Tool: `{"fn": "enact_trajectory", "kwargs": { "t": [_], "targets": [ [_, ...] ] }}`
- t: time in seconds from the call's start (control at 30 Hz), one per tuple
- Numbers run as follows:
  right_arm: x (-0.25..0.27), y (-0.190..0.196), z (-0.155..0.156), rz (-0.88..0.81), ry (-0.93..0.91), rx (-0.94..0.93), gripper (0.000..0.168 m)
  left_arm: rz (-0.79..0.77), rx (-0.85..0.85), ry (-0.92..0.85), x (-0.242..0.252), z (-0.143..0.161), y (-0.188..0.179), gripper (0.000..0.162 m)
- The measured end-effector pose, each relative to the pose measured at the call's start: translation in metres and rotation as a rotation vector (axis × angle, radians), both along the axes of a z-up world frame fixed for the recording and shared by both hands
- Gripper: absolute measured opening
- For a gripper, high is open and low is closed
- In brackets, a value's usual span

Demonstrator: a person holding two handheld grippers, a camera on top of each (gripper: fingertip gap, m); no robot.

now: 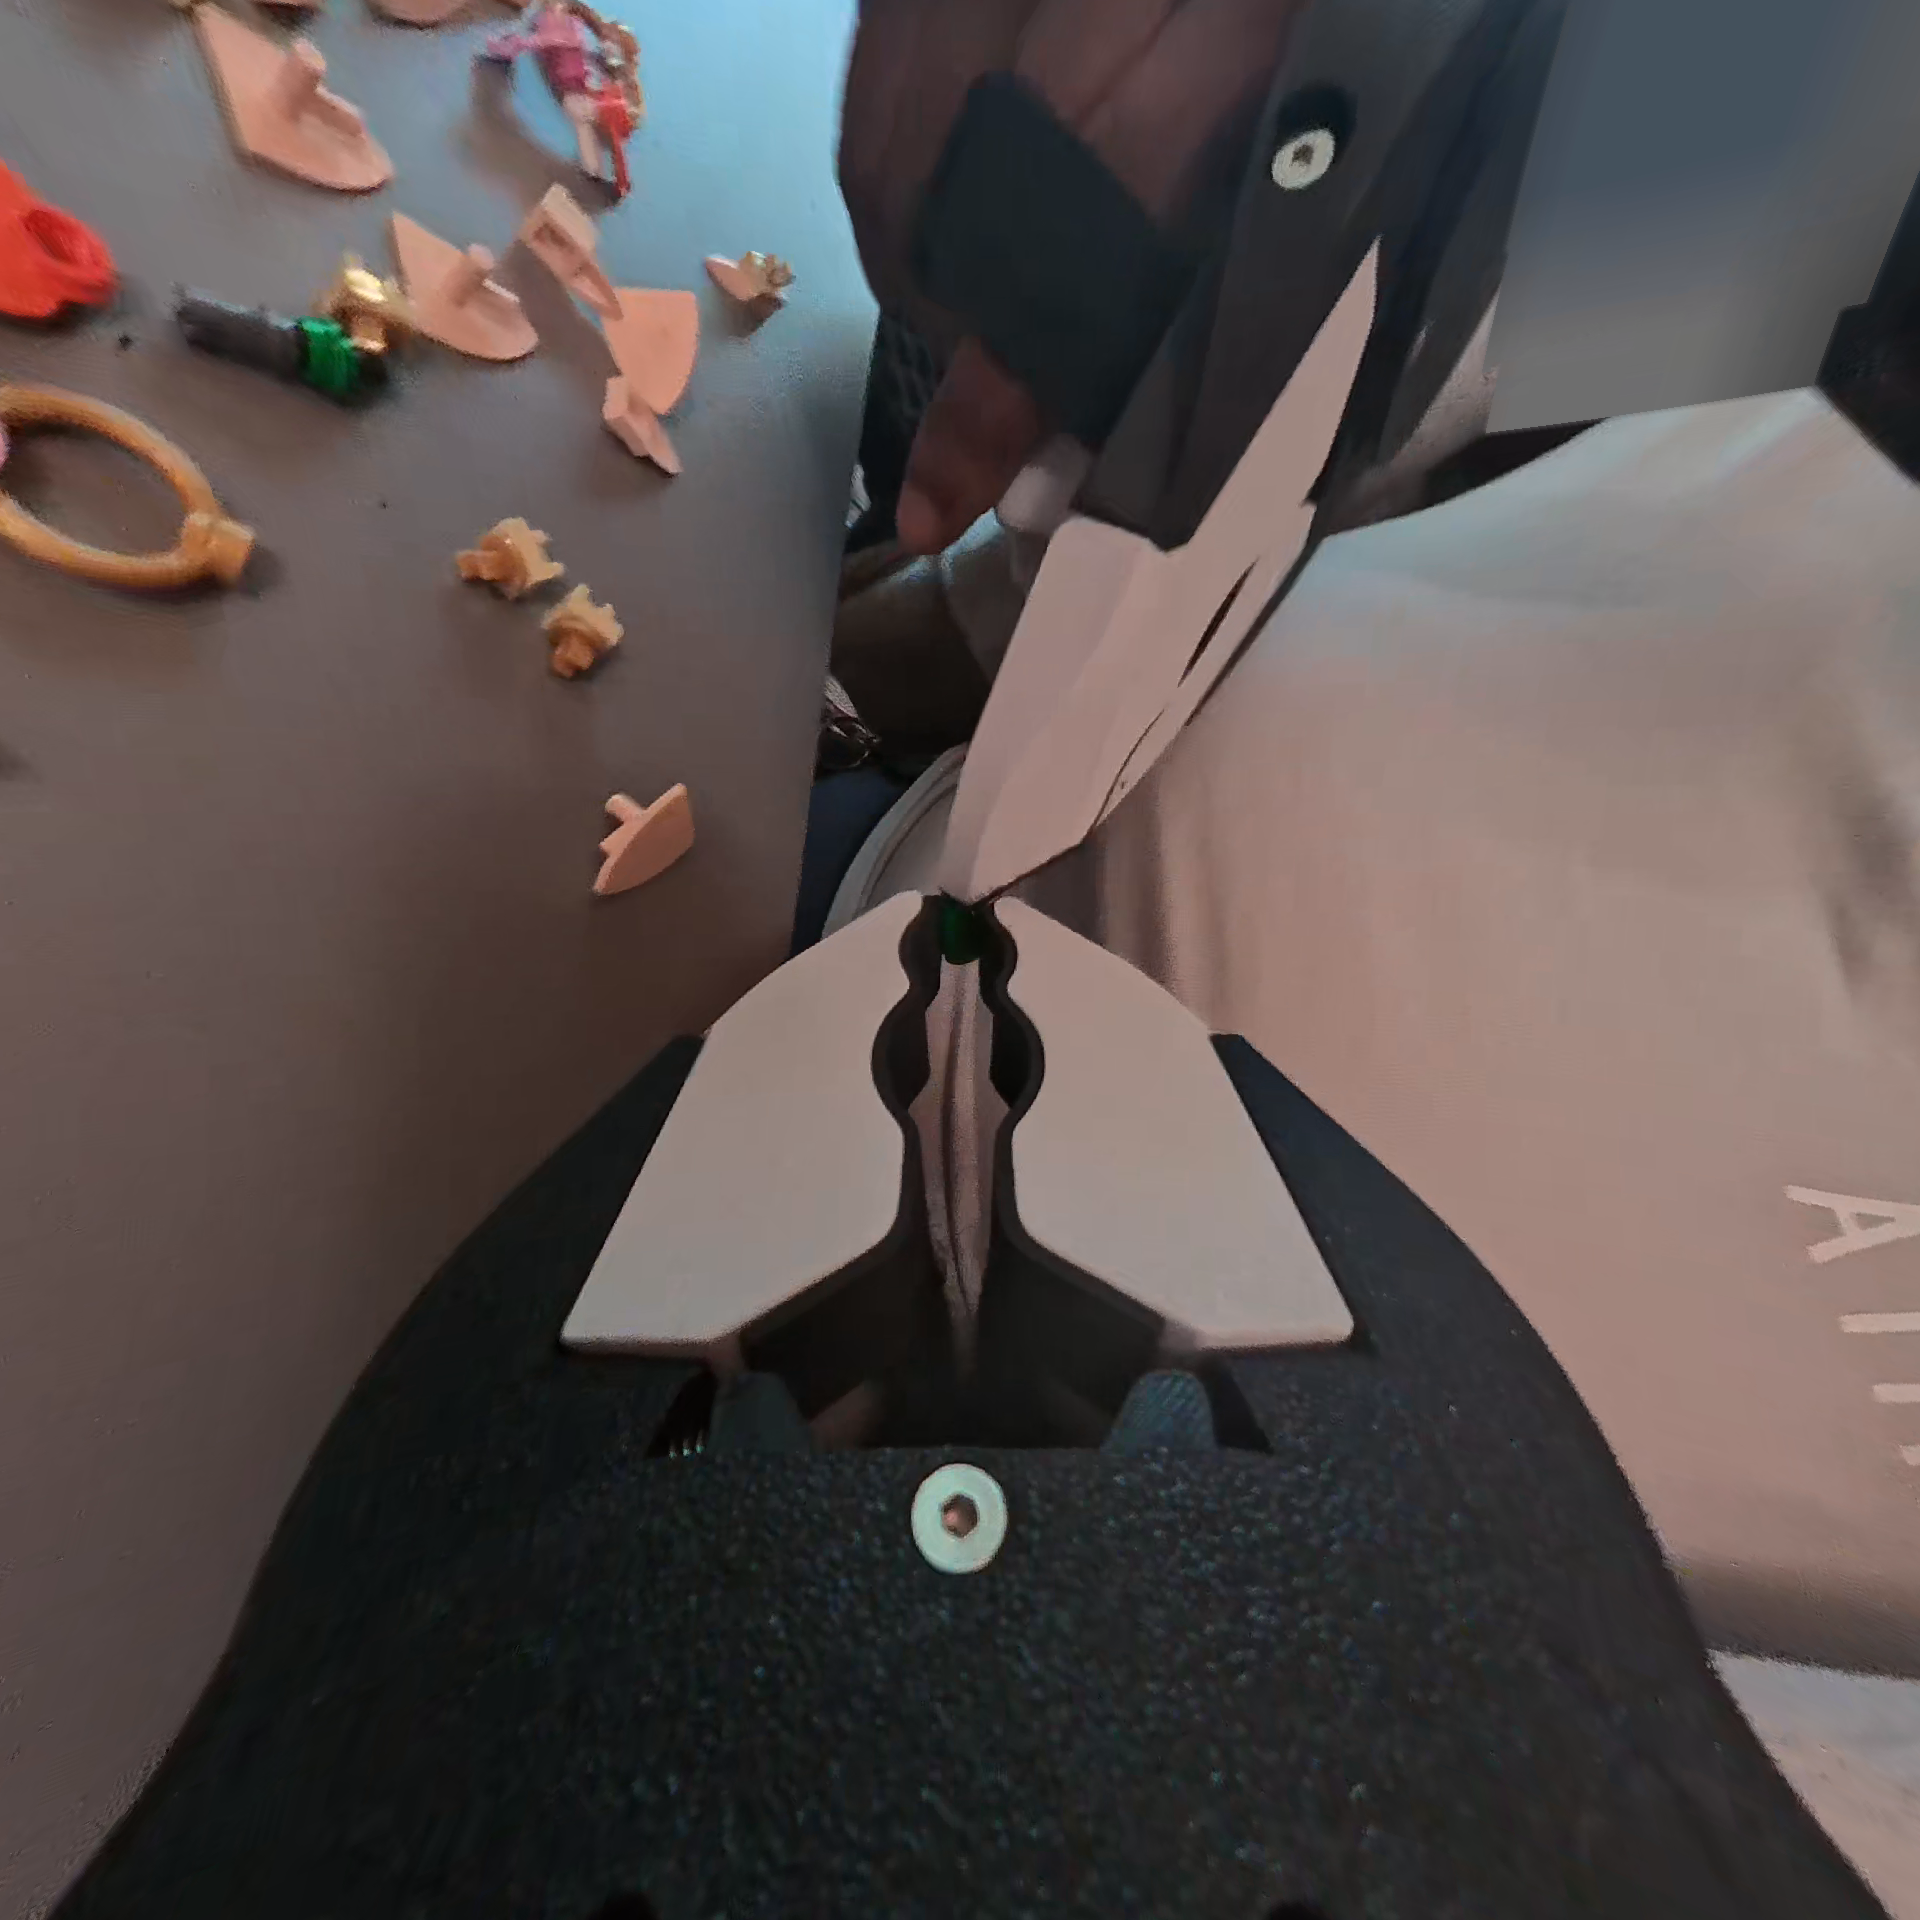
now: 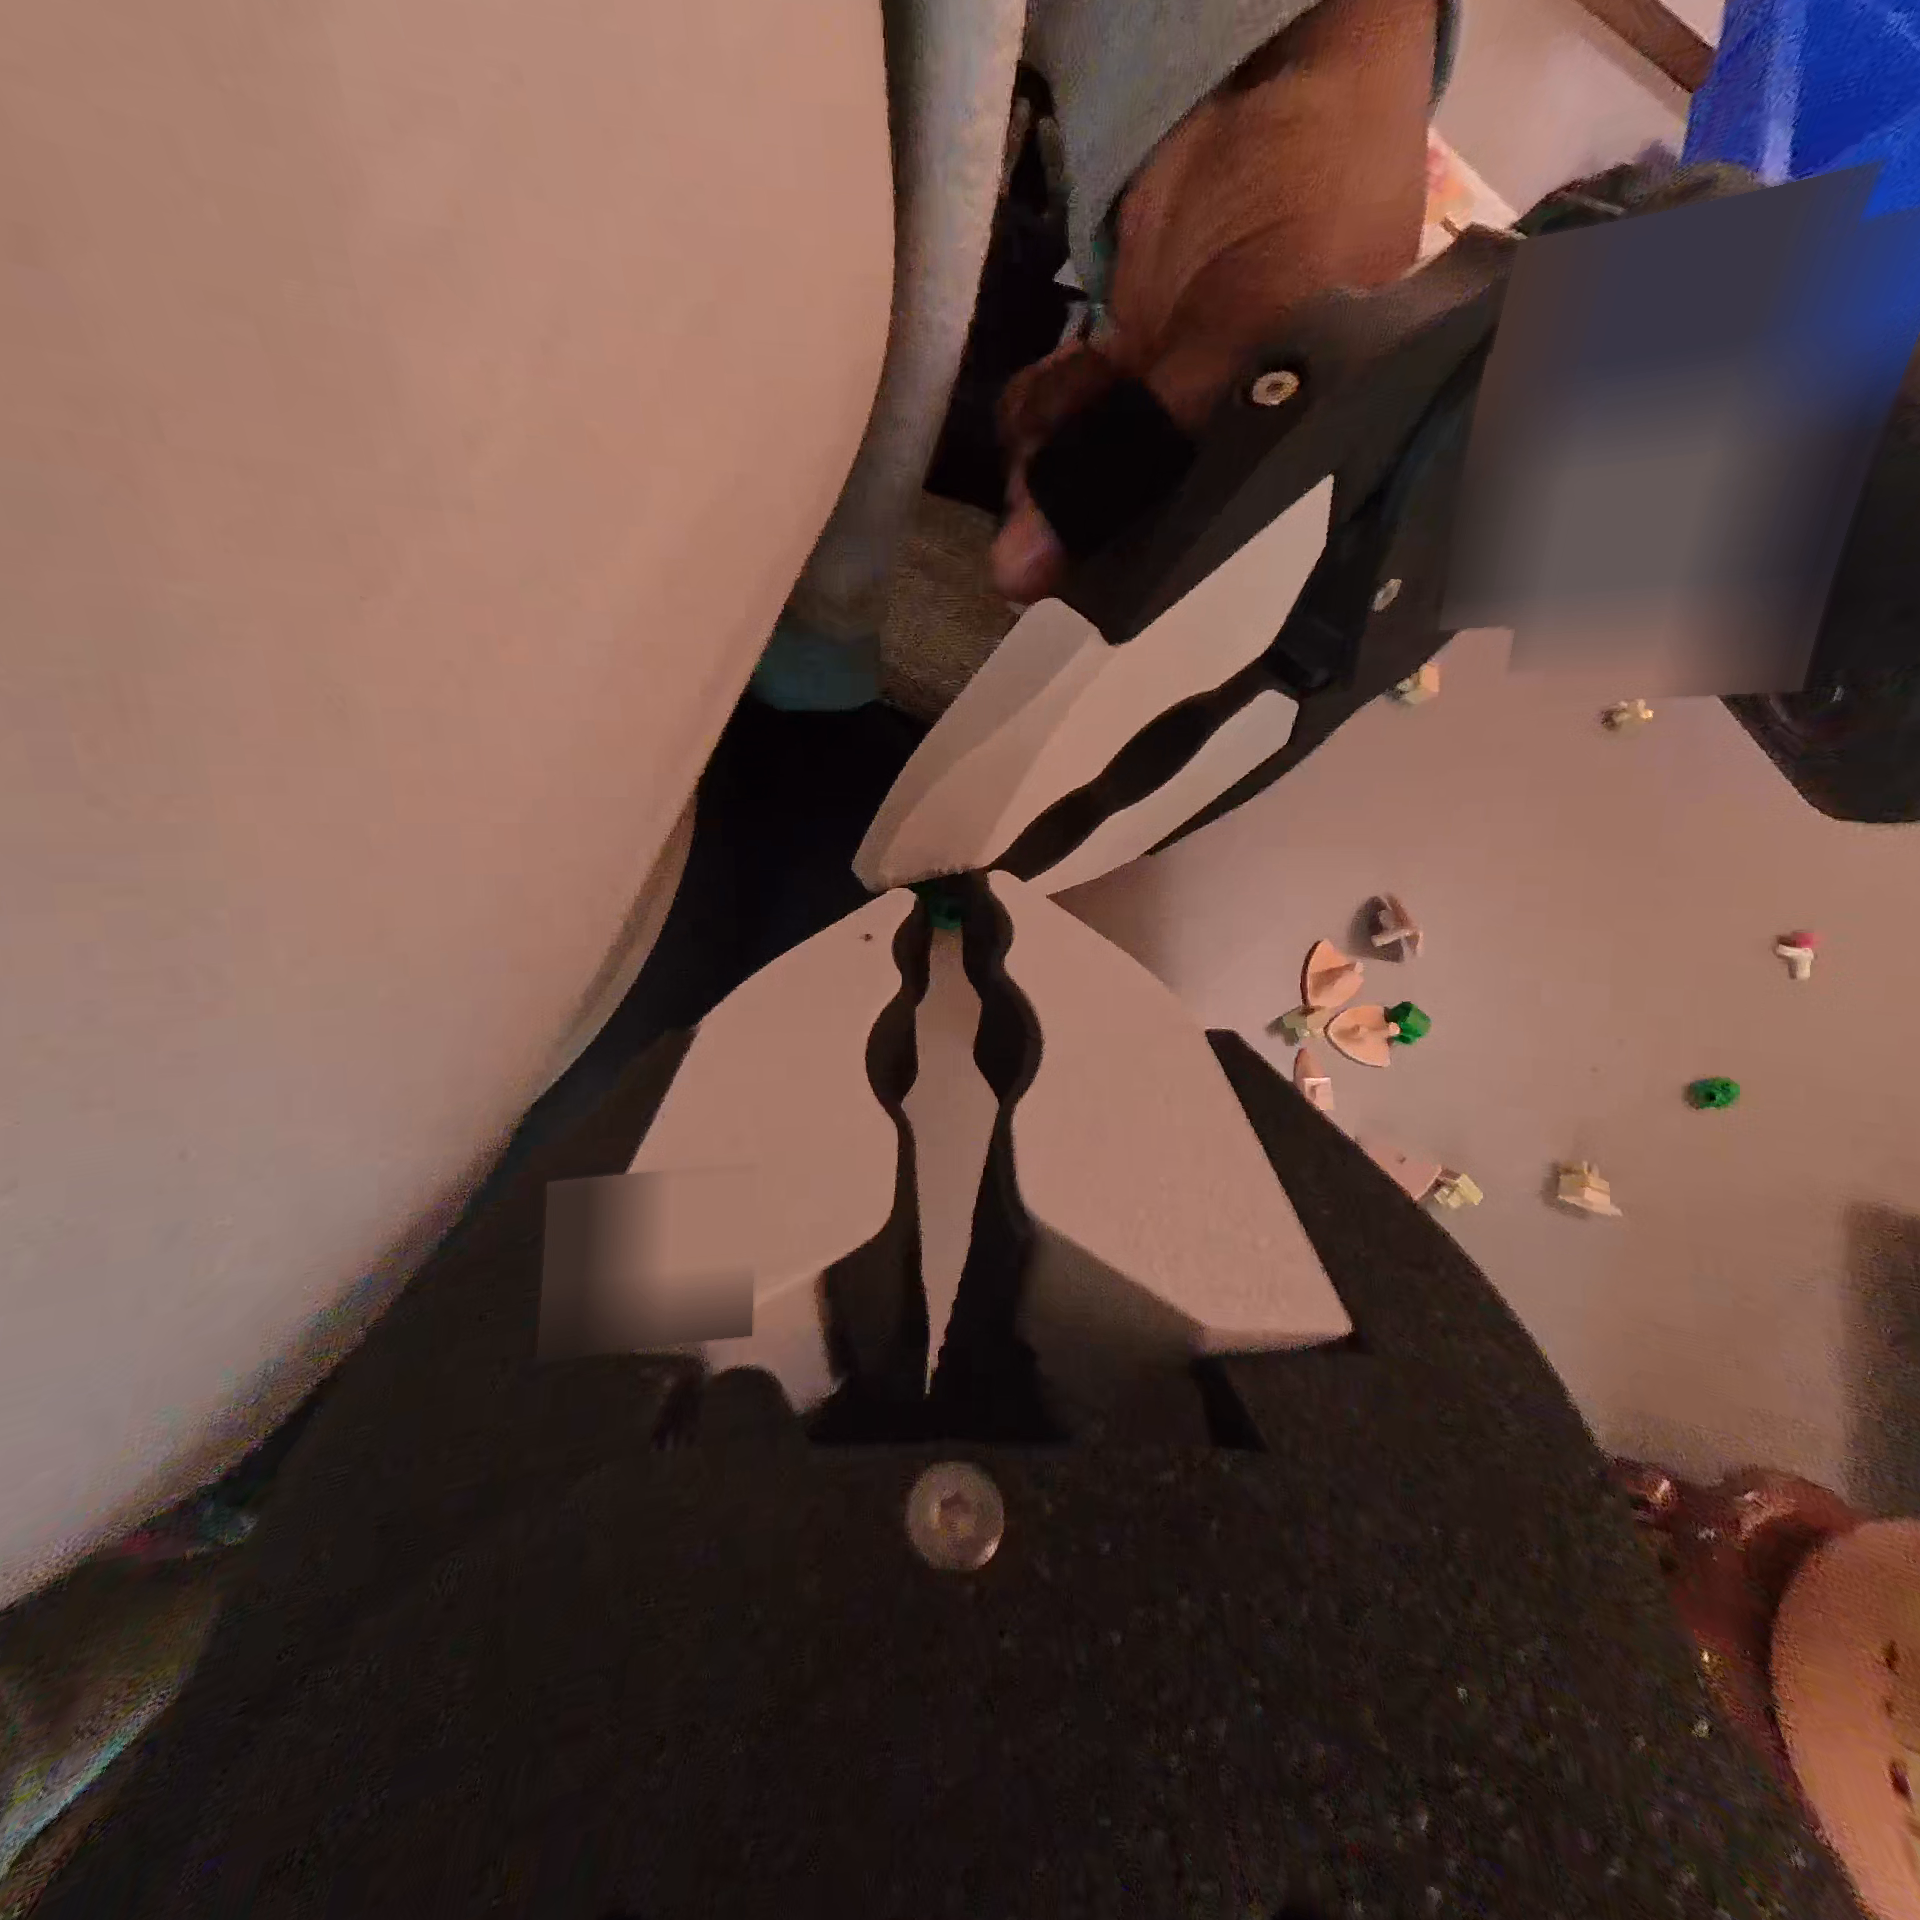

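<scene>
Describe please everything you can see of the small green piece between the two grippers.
The green piece is tiny, bright green, and looks like plastic. The left gripper and right gripper meet tip to tip, each pinching it with its fingers. It is held in the air, beside the grey table. Most of it is hidden.

Both tools' tips meet at a small green piece (image 1: pixel 956 928), the person's torso (image 1: pixel 1507 935) close behind.

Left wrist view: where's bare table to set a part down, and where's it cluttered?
Bare: the grey table below the gold ring and left of the lone beige fan-shaped piece. Crowded: the top band, with beige pieces, a black-and-green part and a red object. Both tools pinch a small green piece off the table's edge.
</scene>
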State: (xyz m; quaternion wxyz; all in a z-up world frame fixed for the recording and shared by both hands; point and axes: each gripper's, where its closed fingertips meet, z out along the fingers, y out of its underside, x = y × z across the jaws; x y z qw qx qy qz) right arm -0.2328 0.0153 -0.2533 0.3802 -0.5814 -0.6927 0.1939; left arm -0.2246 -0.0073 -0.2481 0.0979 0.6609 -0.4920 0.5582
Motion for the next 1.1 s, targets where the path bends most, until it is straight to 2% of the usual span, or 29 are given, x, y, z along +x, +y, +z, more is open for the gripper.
{"fn": "enact_trajectory", "kwargs": {
  "t": [0.1,0.17,0.2,0.27,0.33,0.43,0.5,0.67,0.83,0.97,1.1],
  "targets": [
    [0.000,0.003,0.000,-0.146,0.075,0.000,0.004,0.089,-0.018,0.000,-0.001,-0.003,0.001,0.006],
    [0.017,0.028,0.003,-0.365,0.065,0.158,0.000,-0.023,-0.067,-0.013,-0.010,0.004,-0.030,0.006],
    [0.025,0.033,0.004,-0.410,0.064,0.161,0.000,-0.043,-0.057,-0.010,-0.010,0.004,-0.044,0.006],
    [0.011,0.014,0.019,-0.372,0.237,0.002,0.000,0.047,-0.007,-0.030,-0.005,0.006,-0.029,0.006],
    [0.017,0.013,0.012,-0.396,0.204,-0.036,0.000,0.094,0.016,-0.045,-0.010,0.011,-0.009,0.006],
    [0.008,-0.002,0.022,-0.222,0.321,-0.199,0.004,0.035,-0.062,-0.037,-0.014,0.012,-0.016,0.006],
    [0.000,-0.015,0.029,-0.054,0.332,-0.265,0.005,-0.032,-0.113,-0.040,-0.013,0.012,-0.025,0.006],
    [-0.009,-0.038,0.010,0.210,0.102,-0.307,0.014,-0.110,-0.135,-0.034,-0.010,0.009,-0.037,0.006],
    [-0.011,-0.041,0.010,0.262,0.091,-0.283,0.011,-0.122,-0.143,-0.030,-0.013,0.010,-0.043,0.006],
    [-0.013,-0.043,0.010,0.275,0.090,-0.217,0.010,-0.112,-0.224,-0.035,-0.013,0.013,-0.045,0.006],
    [-0.011,-0.038,0.011,0.187,0.119,-0.193,0.007,-0.035,-0.296,-0.070,-0.008,0.017,-0.041,0.006]
  ]
}}
